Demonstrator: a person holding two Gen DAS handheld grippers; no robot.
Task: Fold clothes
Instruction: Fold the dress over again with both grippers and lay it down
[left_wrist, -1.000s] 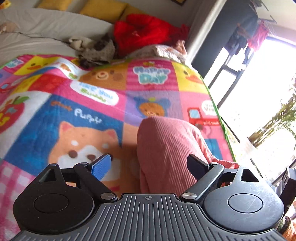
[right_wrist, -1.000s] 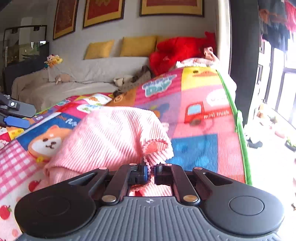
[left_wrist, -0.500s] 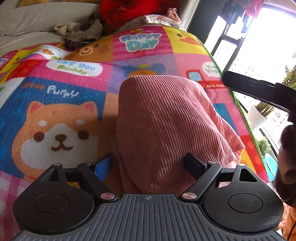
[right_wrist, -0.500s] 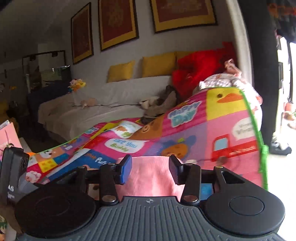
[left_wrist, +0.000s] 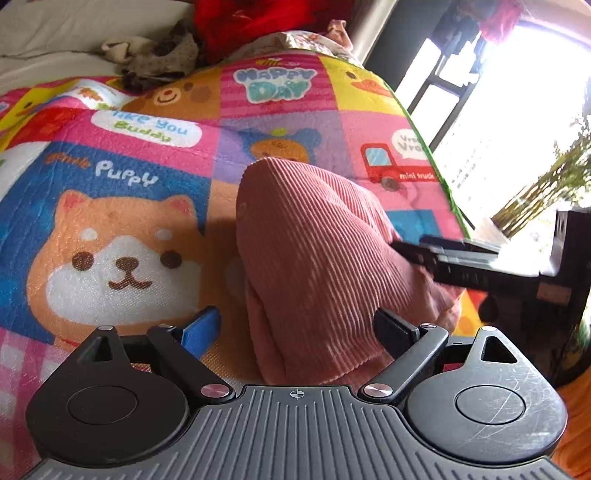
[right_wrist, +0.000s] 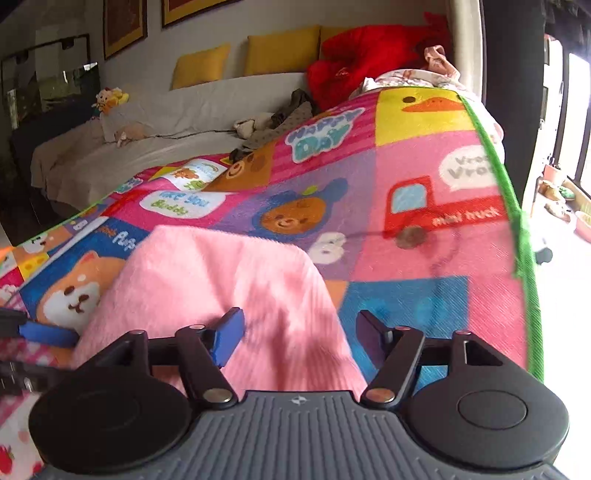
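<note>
A pink ribbed garment (left_wrist: 317, 258) lies folded in a long mound on the colourful cartoon mat (left_wrist: 122, 173). My left gripper (left_wrist: 295, 328) stands open at the garment's near end, blue pad on the left and black finger on the right, neither pressing the cloth. In the right wrist view the same garment (right_wrist: 221, 280) lies below my right gripper (right_wrist: 301, 334), whose jaws are opening with the cloth's near end between them, untouched. The right gripper's fingers (left_wrist: 443, 258) show blurred at the garment's right side. The left gripper's blue pad (right_wrist: 40, 332) pokes in from the left edge.
The mat's green edge (right_wrist: 517, 240) drops off to the right toward a bright window (left_wrist: 517, 110). Behind the mat are a grey-covered sofa (right_wrist: 166, 122), yellow cushions (right_wrist: 280, 48), a red plush heap (right_wrist: 369, 48) and a pile of loose clothes (left_wrist: 159, 59).
My right gripper, shut on the garment's cuff a second ago, has opened, let it go and drawn back. The garment now lies flat. The left gripper dipped slightly, still open.
</note>
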